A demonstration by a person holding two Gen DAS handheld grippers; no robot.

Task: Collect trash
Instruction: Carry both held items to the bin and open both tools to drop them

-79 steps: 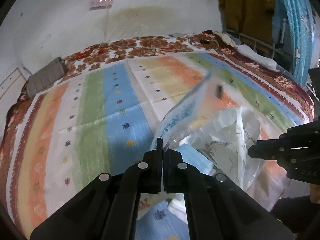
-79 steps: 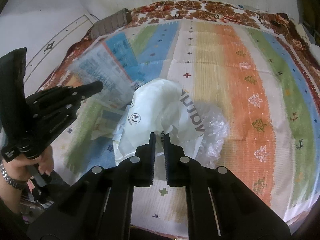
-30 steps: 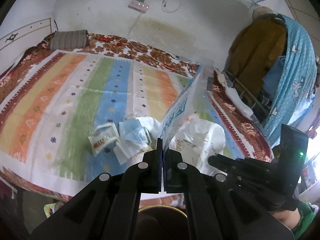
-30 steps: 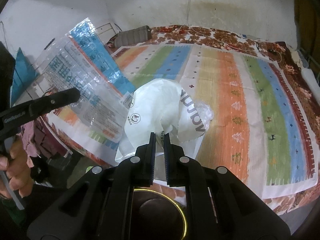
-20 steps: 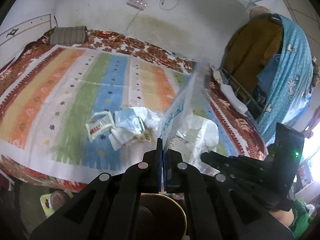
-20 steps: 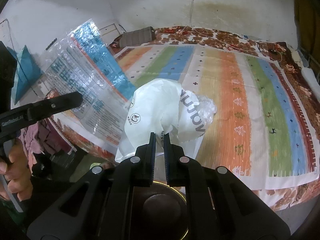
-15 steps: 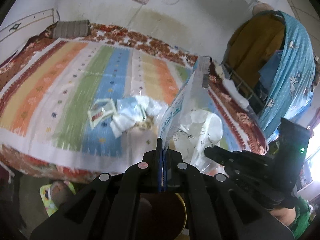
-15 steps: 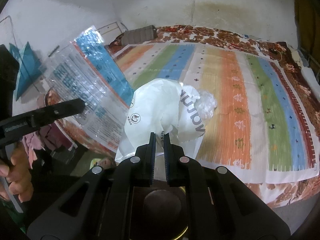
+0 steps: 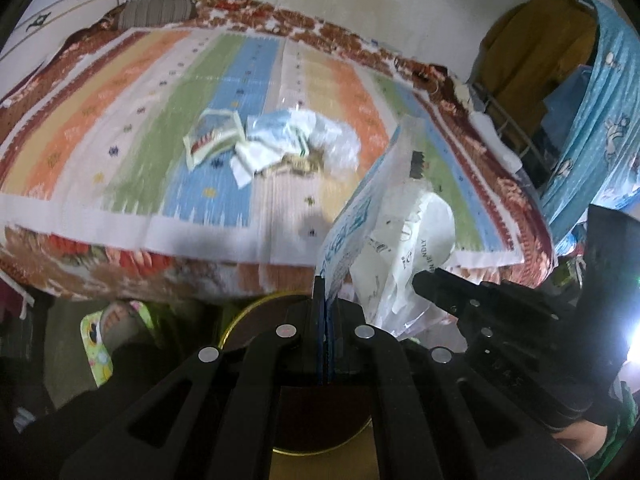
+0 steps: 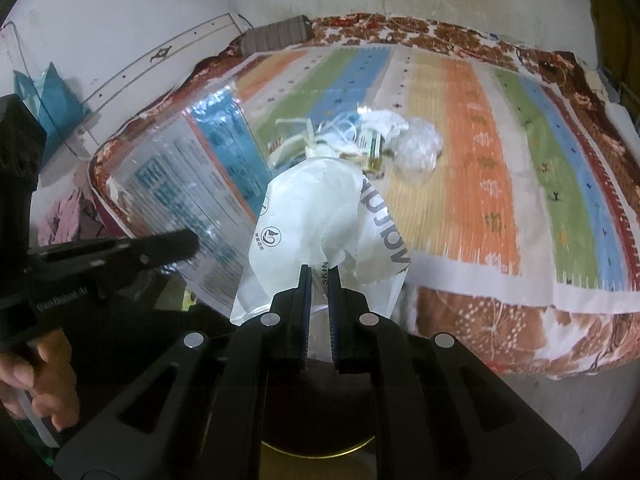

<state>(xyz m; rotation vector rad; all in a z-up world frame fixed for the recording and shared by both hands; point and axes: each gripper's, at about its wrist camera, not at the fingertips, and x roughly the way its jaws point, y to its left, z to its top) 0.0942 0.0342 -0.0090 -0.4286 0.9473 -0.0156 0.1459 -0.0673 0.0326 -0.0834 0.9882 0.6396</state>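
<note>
The left tongs (image 9: 325, 292) clench a blue-printed clear wrapper (image 9: 362, 216); the right tongs (image 10: 319, 280) clench a white bag (image 10: 316, 208). Both pieces hang above a dark, gold-rimmed bin (image 10: 320, 420) at 6 o'clock, off the edge of the bed (image 10: 500, 312). Neither is dropped in yet. A pile (image 9: 276, 148) of paper and plastic scraps lies at 12 o'clock on the striped bedcover (image 9: 132, 148), so the task looks roughly midway: two items are about to go in, several wait

Lower centre: the round bin (image 9: 256, 312) sits open below the bed (image 9: 120, 272) edge — held bags (image 10: 320, 216) crowd the space above it.
</note>
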